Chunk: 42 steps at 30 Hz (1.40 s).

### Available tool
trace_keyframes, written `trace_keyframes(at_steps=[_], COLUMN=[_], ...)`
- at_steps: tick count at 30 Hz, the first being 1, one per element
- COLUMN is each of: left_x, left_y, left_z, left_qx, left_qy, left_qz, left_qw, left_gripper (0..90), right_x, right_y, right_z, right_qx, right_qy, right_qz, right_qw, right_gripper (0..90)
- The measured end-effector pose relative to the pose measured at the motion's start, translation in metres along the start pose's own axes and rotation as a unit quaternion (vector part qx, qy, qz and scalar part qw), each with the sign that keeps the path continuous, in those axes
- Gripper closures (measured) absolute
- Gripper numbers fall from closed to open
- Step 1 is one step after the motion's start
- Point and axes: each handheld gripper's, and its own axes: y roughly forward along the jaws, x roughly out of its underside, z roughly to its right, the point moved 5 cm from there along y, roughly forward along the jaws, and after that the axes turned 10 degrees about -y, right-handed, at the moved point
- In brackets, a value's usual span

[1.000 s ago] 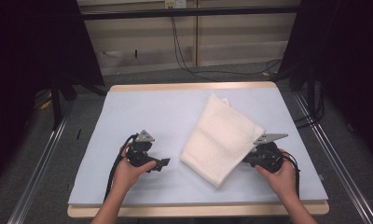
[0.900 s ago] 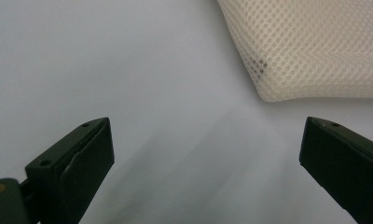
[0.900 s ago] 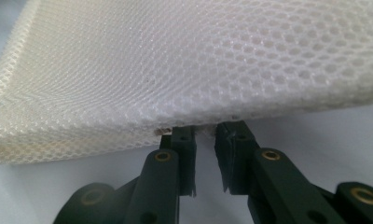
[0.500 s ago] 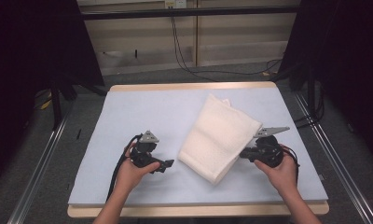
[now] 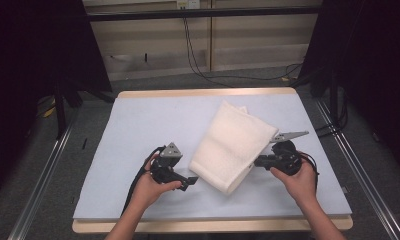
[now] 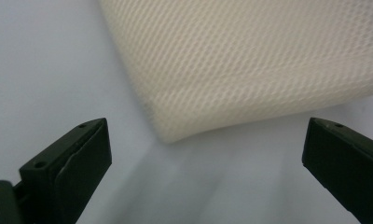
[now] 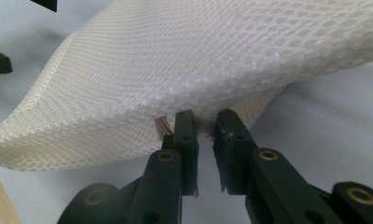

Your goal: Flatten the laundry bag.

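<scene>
Hovering with jaws wide apart, the left gripper (image 5: 188, 182) sits just beside the folded white mesh cloth (image 5: 233, 145) on the table's blue mat (image 5: 138, 125); the right gripper (image 7: 204, 128) pinches the cloth's edge.

Cream-white folded mesh cloth (image 5: 234, 146), centre of the high view: soft woven fabric, open honeycomb weave, matt, rough-textured; in the right gripper view (image 7: 212, 60) the holes and a slightly shiny synthetic thread show clearly. Pale blue-grey table cover (image 5: 153, 125): smooth, matt, looks like a foam or fabric sheet, no gloss. Light wooden table edge (image 5: 203, 93), top of the tabletop: bare, matt wood. Black plastic right gripper (image 7: 204, 128), lower centre: matt moulded plastic with brass-coloured metal inserts, faintly shiny. Black plastic left gripper (image 6: 205, 154), lower corners: matt, smooth faces. Grey carpet floor (image 5: 228, 80), upper middle: rough, dull.
</scene>
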Motion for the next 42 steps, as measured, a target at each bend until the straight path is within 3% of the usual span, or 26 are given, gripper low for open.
trace_keyframes(at_steps=[5, 8, 16, 20, 24, 27, 28, 31, 42], left_x=[-0.004, -0.003, -0.003, -0.004, -0.003, -0.003, -0.003, -0.004, -0.008], left_y=[0.006, 0.007, 0.009, 0.009, 0.01, 0.011, 0.011, 0.011, 0.015], left_z=[0.016, 0.018, 0.018, 0.018, 0.018, 0.018, 0.019, 0.018, 0.026], left_qx=[0.022, 0.022, 0.024, 0.027, 0.027, 0.03, 0.03, 0.029, 0.032], left_qy=[0.028, 0.028, 0.026, 0.025, 0.023, 0.024, 0.022, 0.025, 0.036], left_qz=[-0.007, -0.017, -0.013, -0.011, -0.013, -0.014, -0.013, -0.014, -0.009], left_qw=[0.9993, 0.9992, 0.9993, 0.9993, 0.9993, 0.9992, 0.9992, 0.9992, 0.9988], left_gripper=[1.0, 1.4, 1.8, 1.9, 1.9, 1.9, 1.9, 2.0, 1.3], right_x=[0.0, 0.0, -0.006, -0.01, -0.008, -0.008, -0.007, -0.01, -0.036], right_y=[0.001, 0.001, -0.002, -0.002, -0.001, -0.001, -0.001, -0.002, -0.004], right_z=[0.0, 0.001, 0.001, 0.001, 0.003, 0.005, 0.004, 0.002, -0.002], right_qx=[0.004, 0.007, 0.005, 0.012, 0.029, 0.036, 0.034, 0.022, 0.0], right_qy=[0.004, 0.004, 0.005, 0.002, -0.001, -0.001, -0.005, -0.008, 0.01], right_qz=[0.001, 0.011, 0.014, 0.009, 0.006, 0.009, 0.005, 0.008, 0.022], right_qw=[1.0, 0.9999, 0.9999, 0.9999, 0.9995, 0.9993, 0.9994, 0.9997, 0.9997], right_gripper=[74.2, 73.9, 76.0, 70.6, 58.3, 65.1, 77.6, 82.6, 84.7])
